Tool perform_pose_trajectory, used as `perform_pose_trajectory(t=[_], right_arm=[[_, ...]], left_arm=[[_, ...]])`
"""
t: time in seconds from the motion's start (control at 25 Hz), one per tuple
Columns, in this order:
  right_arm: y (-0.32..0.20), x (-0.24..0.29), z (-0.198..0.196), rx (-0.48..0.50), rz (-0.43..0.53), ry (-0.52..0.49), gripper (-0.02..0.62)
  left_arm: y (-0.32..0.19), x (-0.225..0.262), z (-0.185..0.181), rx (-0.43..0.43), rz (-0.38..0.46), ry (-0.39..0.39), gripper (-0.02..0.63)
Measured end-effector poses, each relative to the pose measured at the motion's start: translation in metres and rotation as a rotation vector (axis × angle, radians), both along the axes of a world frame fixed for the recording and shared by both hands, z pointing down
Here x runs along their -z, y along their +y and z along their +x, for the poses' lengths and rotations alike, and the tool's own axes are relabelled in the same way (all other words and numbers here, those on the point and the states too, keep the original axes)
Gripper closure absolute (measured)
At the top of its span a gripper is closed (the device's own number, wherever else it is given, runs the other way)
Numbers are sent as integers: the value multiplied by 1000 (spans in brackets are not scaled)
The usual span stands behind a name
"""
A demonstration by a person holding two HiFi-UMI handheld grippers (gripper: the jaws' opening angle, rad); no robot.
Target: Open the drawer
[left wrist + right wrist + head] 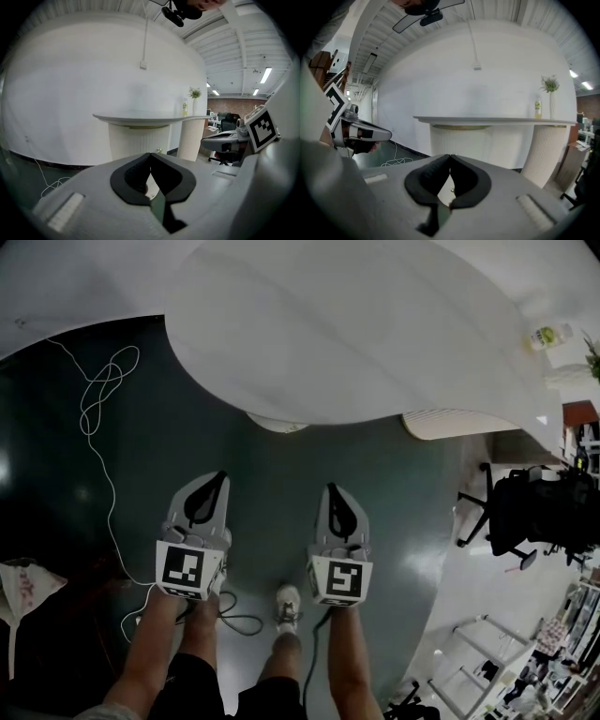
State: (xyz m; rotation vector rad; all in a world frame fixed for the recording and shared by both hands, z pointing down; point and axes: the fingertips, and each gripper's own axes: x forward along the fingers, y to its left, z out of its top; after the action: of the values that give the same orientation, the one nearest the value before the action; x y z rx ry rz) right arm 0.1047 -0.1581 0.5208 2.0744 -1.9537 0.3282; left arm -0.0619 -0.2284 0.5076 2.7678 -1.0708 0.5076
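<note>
A white curved tabletop (356, 324) rests on a ribbed white pedestal (136, 140) that carries a small round knob (159, 151); I cannot make out a drawer's outline. The same pedestal (461, 140) faces the right gripper view, where the knob (453, 190) shows through the gap under the jaw tips. Both grippers hang low over the dark green floor, short of the pedestal and pointing toward it. My left gripper (221, 474) (150, 154) is shut and holds nothing. My right gripper (330, 487) (450, 155) is also shut and holds nothing.
A second ribbed column (191, 138) stands to the right of the first. A bottle (538, 108) and a plant sit on the tabletop. A white cable (98, 399) loops over the floor at left. A black office chair (525, 512) stands at right. The person's shoe (288, 601) is below the grippers.
</note>
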Motion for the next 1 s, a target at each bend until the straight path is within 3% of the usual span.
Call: perform_pose_trajectory(t=[0.52,1.0], right_arm=[[-27,-163,0,29,-31,-26,591],[-66,-241,12,22,-45,-32,591]], left_arm=[[-14,-155,-1,13,-25,-29,597],[-37,-219,-8,43,-20,-44,597]])
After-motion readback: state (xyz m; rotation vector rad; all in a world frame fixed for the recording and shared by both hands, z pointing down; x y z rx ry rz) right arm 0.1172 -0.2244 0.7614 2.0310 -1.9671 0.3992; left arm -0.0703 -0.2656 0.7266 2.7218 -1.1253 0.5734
